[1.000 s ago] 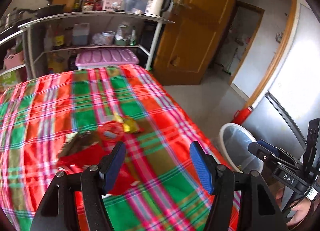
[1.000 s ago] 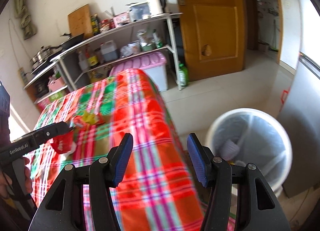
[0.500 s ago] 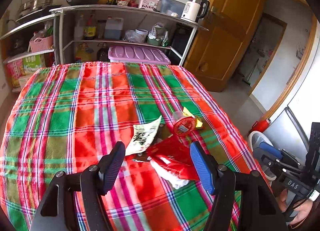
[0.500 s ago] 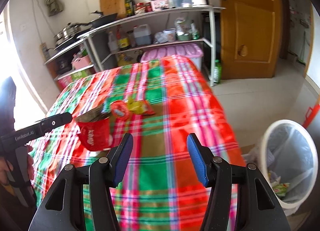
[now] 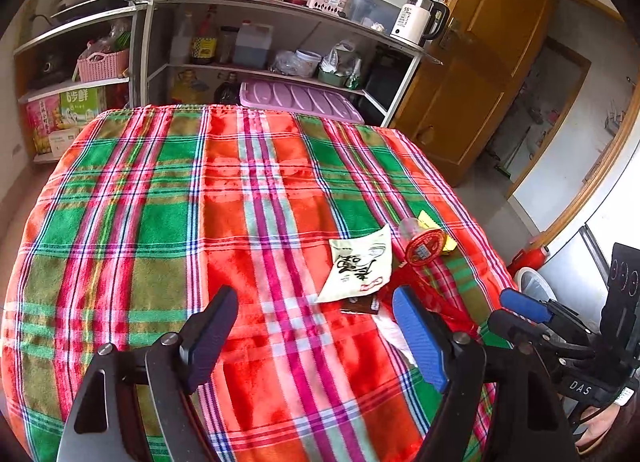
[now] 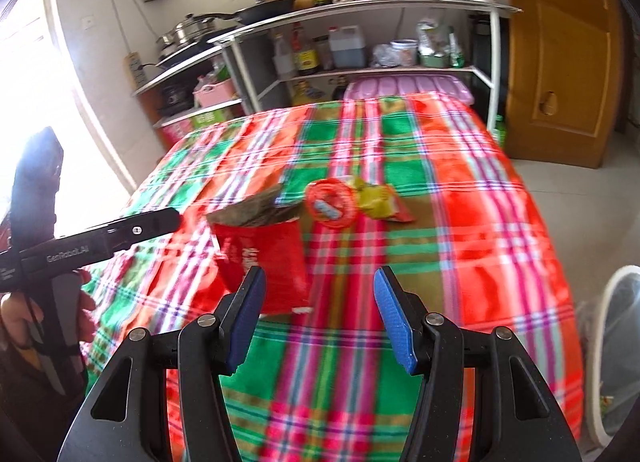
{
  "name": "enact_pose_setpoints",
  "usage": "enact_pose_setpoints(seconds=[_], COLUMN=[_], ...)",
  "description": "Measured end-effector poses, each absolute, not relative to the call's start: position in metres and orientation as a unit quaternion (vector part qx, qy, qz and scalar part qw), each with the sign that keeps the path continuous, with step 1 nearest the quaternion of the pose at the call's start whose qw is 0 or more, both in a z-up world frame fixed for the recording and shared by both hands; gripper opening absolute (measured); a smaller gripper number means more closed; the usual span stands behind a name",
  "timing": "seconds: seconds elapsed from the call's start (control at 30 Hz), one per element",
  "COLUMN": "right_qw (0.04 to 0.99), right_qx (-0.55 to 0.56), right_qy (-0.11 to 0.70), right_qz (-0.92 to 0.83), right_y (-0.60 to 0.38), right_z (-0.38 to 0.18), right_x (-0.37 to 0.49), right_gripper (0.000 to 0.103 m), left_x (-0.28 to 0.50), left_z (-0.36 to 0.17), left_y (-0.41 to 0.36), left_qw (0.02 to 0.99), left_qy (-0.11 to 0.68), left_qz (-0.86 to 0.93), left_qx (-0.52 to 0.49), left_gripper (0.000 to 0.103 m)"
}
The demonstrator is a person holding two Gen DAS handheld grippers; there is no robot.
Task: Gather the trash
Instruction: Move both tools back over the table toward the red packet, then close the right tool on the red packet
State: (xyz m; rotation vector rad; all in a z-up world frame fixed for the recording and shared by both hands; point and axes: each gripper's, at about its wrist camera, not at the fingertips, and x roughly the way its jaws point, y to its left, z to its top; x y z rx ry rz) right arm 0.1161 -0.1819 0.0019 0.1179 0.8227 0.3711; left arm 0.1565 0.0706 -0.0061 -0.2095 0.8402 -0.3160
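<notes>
Trash (image 6: 264, 258) is left on the worktop (image 5: 160, 222), none gripped; both grippers (image 5: 316, 336) (image 6: 320, 316) are held wide and empty, bin (image 6: 612, 342) at right.

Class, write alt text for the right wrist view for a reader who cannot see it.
The open right gripper hovers over a plaid tablecloth near a red snack bag, a round red lid and a yellow wrapper; a white bin stands at right.
</notes>
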Motion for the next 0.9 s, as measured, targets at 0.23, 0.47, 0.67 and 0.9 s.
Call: enact_pose_setpoints(seconds=[0.23, 0.47, 0.67, 0.9], right_qw=[0.884, 0.87, 0.875, 0.867], right_qx=[0.057, 0.057, 0.049, 0.04], right_qy=[0.412, 0.43, 0.427, 0.418], right_qz=[0.215, 0.235, 0.221, 0.268], right_y=[-0.155, -0.138, -0.134, -0.124], right_z=[-0.007, -0.017, -0.018, -0.012], right_x=[0.132, 0.144, 0.142, 0.132], right_gripper=[0.057, 0.057, 0.057, 0.057], left_x=[0.158, 0.163, 0.169, 0.167], left_z=[-0.008, -0.013, -0.014, -0.015], left_y=[0.081, 0.086, 0.085, 0.092], left_qw=[0.895, 0.893, 0.891, 0.892], left_qy=[0.405, 0.412, 0.415, 0.414], left_qz=[-0.151, -0.146, -0.153, -0.144], left_qx=[-0.111, -0.109, -0.106, -0.11], left_gripper=[0.082, 0.082, 0.082, 0.082])
